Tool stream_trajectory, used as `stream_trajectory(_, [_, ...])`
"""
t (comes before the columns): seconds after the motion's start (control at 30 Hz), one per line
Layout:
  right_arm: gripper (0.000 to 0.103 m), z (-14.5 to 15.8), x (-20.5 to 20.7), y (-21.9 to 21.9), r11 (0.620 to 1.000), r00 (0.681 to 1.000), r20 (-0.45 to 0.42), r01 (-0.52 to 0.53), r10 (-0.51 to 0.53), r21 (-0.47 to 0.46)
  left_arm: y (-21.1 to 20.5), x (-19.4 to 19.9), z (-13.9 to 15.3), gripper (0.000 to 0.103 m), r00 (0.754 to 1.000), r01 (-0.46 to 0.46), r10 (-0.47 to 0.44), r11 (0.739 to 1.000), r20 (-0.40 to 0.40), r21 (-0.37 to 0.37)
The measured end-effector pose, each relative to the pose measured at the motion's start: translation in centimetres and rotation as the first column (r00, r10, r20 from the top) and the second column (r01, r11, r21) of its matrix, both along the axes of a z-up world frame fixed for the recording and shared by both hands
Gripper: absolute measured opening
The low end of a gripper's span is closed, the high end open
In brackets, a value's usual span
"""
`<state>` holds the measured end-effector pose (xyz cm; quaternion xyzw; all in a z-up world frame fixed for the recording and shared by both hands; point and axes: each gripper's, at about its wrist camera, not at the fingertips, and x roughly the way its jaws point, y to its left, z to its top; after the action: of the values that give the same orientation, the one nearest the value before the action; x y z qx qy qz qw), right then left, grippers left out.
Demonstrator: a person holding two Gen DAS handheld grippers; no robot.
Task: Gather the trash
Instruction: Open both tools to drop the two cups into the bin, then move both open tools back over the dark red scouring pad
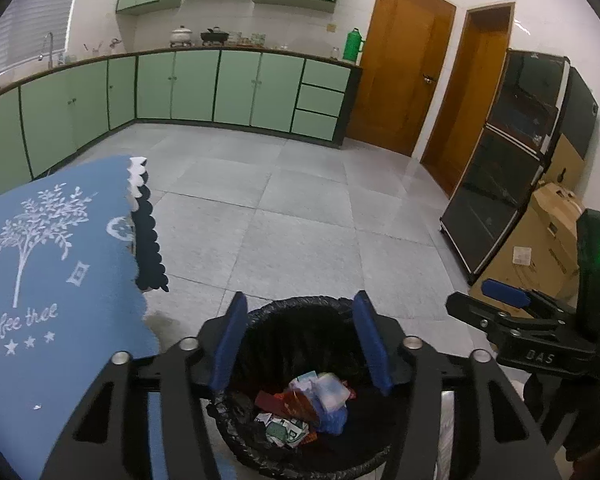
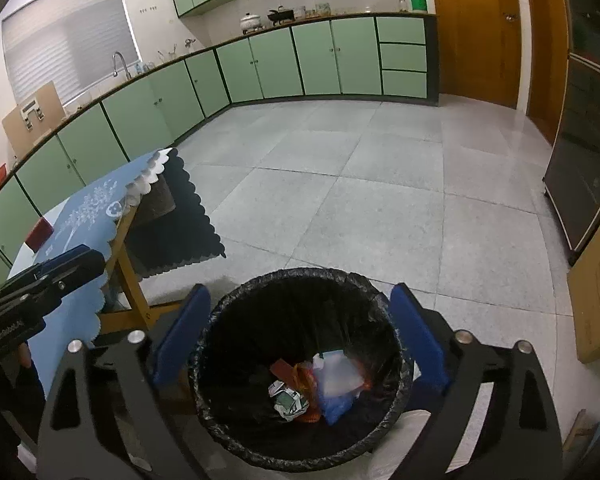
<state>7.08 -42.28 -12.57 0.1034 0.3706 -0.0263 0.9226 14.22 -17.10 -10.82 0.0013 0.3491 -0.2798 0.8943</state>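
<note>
The left claw (image 1: 300, 344) angles downward, jaws partly open with nothing between the pads. Directly below and ahead of it stands the trash bin (image 1: 300, 308), upright, mouth facing up, lined with a black bag. Crumpled wrappers (image 1: 304, 408) lie on its bottom. The right claw (image 2: 300, 344), jaws wide and empty, also tilts down over the bin. Left of both claws, a blue tablecloth (image 1: 56, 264) covers a table.
</note>
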Motion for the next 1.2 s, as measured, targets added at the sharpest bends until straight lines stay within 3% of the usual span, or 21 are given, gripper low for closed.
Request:
stream_trajectory(0.13, [0.091, 1.2, 0.1, 0.8, 1.000, 1.000, 0.019, -0.008, 0.008, 0.010, 1.4, 0.1, 0.7, 0.067, 1.000, -0.026, 0.026, 1.000, 0.004, -0.017])
stream_trajectory(0.57, [0.091, 6.5, 2.5, 8.5, 0.988, 0.981, 0.121, -0.153, 0.152, -0.002, 9.5, -0.1, 4.2, 0.071, 0.981, -0.169, 0.172, 0.985, 0.089, -0.043])
stream_trajectory(0.9, [0.092, 8.0, 6.4, 17.6, 0.960, 0.947, 0.160, -0.281, 0.279, -0.009, 19.2, 1.0, 5.3, 0.073, 0.929, -0.345, 0.346, 0.938, 0.132, -0.031])
stream_trajectory(1.2, [0.091, 7.2, 10.6, 26.0, 0.932, 0.919, 0.155, -0.363, 0.361, -0.019, 26.9, 2.8, 4.7, 0.073, 0.878, -0.459, 0.454, 0.888, 0.150, -0.004])
